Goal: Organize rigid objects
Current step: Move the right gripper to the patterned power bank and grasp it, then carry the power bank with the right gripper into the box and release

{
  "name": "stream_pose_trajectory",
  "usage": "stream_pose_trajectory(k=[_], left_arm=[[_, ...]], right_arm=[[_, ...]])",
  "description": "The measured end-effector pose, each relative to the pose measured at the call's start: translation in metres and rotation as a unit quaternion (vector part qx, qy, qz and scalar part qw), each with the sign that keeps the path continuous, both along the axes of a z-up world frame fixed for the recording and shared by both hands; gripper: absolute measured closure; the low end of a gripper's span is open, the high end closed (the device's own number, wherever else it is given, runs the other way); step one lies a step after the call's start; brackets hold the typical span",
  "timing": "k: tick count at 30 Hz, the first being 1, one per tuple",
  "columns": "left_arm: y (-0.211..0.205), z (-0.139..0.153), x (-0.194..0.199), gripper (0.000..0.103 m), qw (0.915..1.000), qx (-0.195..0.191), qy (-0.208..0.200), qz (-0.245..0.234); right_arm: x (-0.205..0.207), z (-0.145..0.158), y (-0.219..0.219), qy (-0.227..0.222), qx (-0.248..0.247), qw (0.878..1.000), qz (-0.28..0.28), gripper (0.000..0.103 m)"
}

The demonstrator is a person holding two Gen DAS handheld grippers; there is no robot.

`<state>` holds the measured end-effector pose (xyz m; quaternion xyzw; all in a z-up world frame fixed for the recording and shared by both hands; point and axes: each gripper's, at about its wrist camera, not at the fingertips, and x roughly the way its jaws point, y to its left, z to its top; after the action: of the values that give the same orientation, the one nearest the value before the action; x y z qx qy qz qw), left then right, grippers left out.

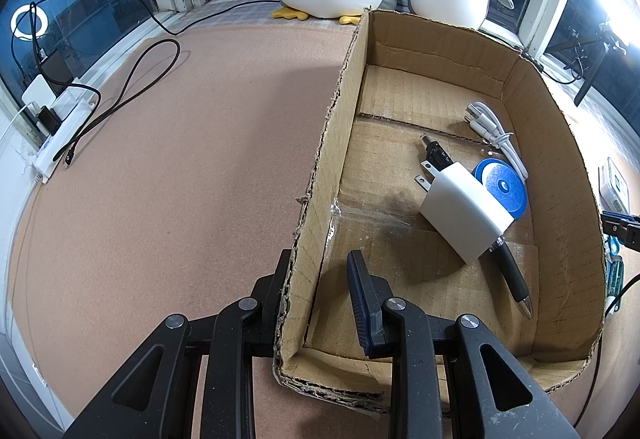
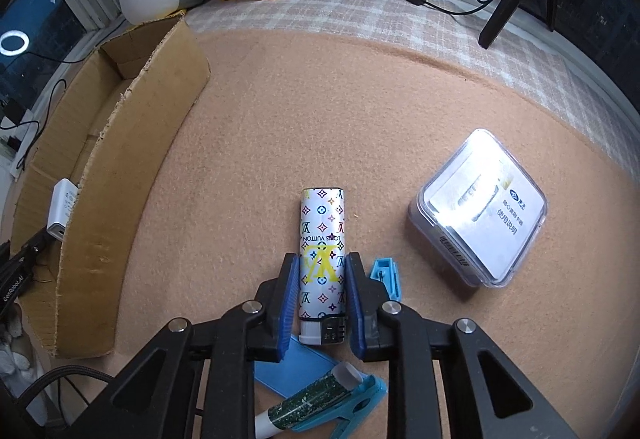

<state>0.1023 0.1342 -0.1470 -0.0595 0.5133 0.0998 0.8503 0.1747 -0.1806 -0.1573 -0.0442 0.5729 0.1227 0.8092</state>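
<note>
Patterned lighter (image 2: 322,259) between the right gripper (image 2: 322,279) fingers.
The narrowed pads flank it on the tabletop (image 2: 280,143); contact unclear.

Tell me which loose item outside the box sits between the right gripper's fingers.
The monogram-patterned lighter: it lies lengthwise between the right gripper fingers; the clear plastic case lies off to the right.

Artificial light, dusk-blue windows. Hard glare washes out the clear plastic case lid (image 2: 478,205); blown highlight at 1 o'clock in left wrist view. Ring-light reflection (image 1: 29,24) at 10 o'clock. Strong fisheye bending, dark vignette corners. Focus sharp.
</note>
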Motion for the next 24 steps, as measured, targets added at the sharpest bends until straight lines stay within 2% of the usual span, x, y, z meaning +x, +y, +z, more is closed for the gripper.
stream_pose_trajectory(k=[12,24], left_arm=[[0.000,0.000,-0.001,0.075,1.0000,0.000,-0.001,0.000],[0.000,0.000,-0.001,0.075,1.0000,0.000,-0.001,0.000]], right_arm=[[-0.012,0.033,0.008,-0.034,0.025,0.999,0.009,0.082],[-0.019,0.081,0.049,-0.071,0.069,0.994,0.049,0.082]])
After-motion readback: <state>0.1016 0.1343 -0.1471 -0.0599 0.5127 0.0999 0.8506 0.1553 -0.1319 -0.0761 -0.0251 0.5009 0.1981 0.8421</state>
